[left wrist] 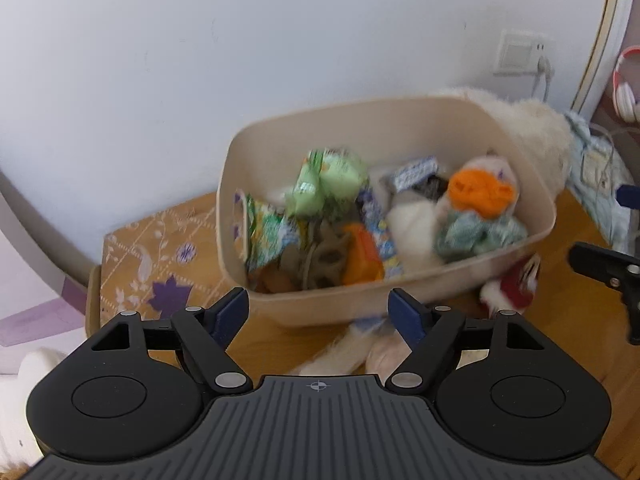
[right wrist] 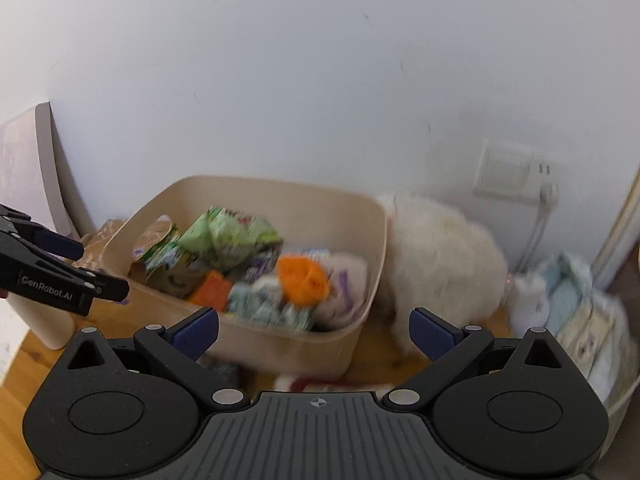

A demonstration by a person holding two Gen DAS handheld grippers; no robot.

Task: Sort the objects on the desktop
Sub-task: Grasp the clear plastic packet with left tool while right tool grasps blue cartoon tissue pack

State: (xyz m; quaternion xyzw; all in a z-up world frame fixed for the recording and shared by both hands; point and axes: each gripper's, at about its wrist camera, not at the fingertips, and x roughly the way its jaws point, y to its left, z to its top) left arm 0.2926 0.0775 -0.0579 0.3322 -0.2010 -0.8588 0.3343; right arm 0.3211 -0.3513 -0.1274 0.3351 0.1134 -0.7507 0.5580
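A beige bin stands on the wooden desk, filled with green snack packets, an orange-beaked plush and other small items. It also shows in the right wrist view. My left gripper is open and empty, just in front of the bin's near wall. My right gripper is open and empty, in front of the bin's near right corner. A white plush piece and a red and white plush lie on the desk by the bin. Both views are motion-blurred.
A large white fluffy toy sits right of the bin against the wall. A floral box lies left of it. Pale blue packs are at far right. A wall socket with a cable is behind. A white cup stands left.
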